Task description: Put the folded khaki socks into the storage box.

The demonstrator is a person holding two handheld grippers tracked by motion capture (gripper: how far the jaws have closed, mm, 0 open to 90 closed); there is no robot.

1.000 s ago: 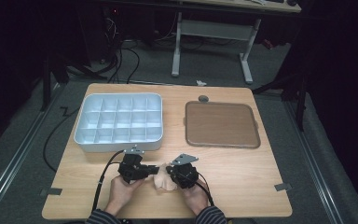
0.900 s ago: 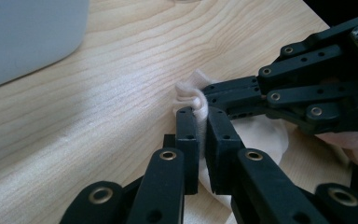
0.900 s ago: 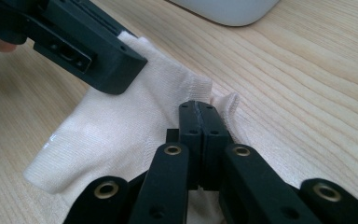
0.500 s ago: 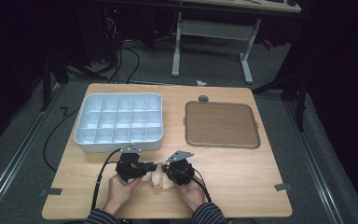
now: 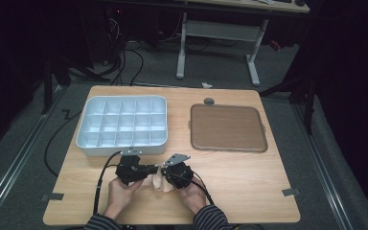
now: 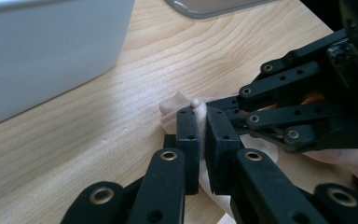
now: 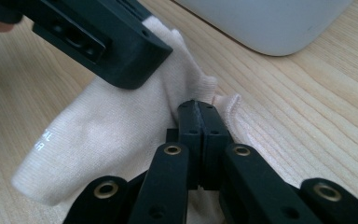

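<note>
1. High view: near the front edge of the light wooden table (image 5: 249,191), the left gripper (image 5: 149,169) and the right gripper (image 5: 164,173) face each other tip to tip. A small cream knitted cloth, seemingly a sock (image 5: 157,181), is bunched between them. It lies just right of the left gripper's tips and just left of the right gripper's, so neither hand is nearer. The white plastic compartment tray (image 5: 122,125) sits just beyond them, and the brown square tray (image 5: 227,127) lies farther off to the right.

2. Left gripper view: the jaws of the left gripper (image 6: 199,135) stand narrow, pinching a thin upright fold of the cloth (image 6: 173,103). The right gripper comes in from the right onto the same bunch, so the two grips sit almost touching.

3. Right gripper view: the right gripper (image 7: 199,122) has its jaws pressed together on the ribbed edge of the cloth (image 7: 98,140). The cloth's long axis runs from the tips toward the lower left of this view, where printed letters show. The left gripper's jaw crosses above it.

4. Judgement: with both grips on the same end, the coming move turns on drawing the hands apart, left and right.
</note>
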